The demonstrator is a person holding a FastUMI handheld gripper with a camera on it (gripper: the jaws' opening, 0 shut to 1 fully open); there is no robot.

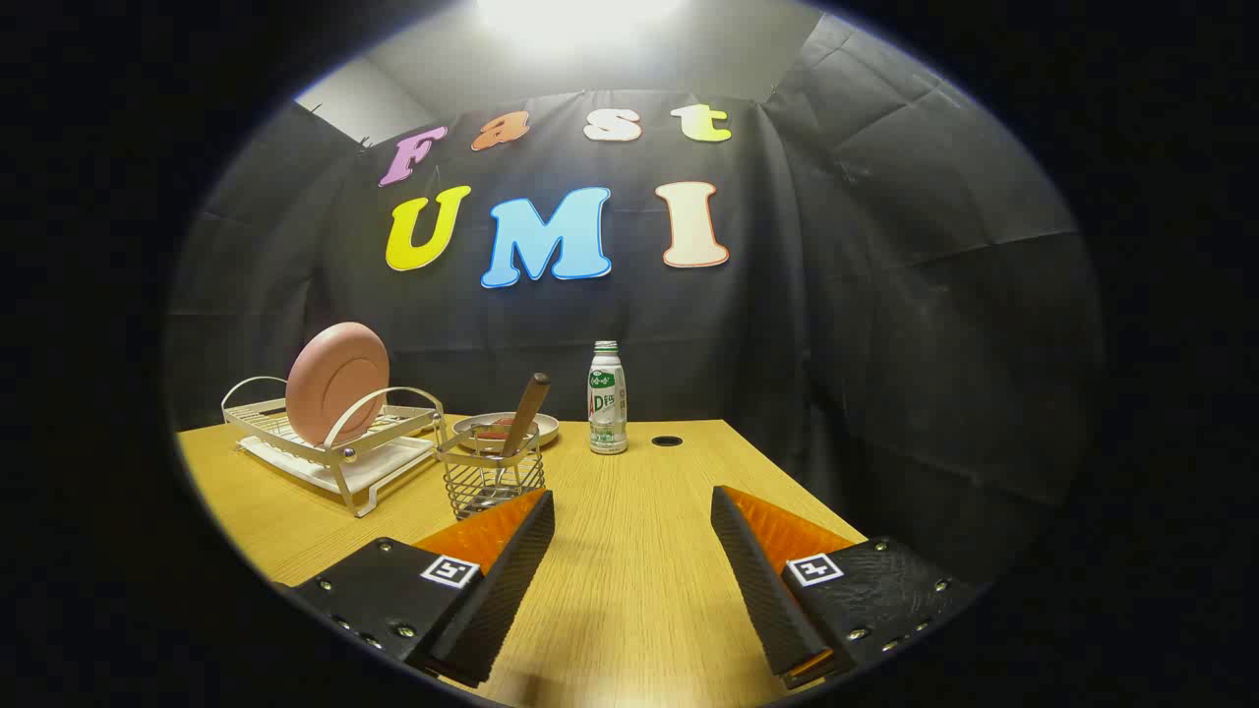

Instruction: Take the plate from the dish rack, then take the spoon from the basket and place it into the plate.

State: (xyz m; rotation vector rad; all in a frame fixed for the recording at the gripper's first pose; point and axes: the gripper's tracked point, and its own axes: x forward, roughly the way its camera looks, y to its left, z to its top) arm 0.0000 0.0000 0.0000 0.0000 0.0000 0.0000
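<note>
Plate (336,382) is standing on edge in the dish rack (334,454), left of and beyond my fingers, so its rim is offering a grip. I am holding my gripper (631,551) wide open, empty, above the table (629,580); spoon (519,418) is leaning in the basket (490,482).

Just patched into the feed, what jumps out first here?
The pink plate standing on edge in the dish rack, beyond the tool to its left. Just past the left finger stands a wire basket with the brown-handled spoon sticking up. The tool hangs open over the wooden table, holding nothing.
</note>
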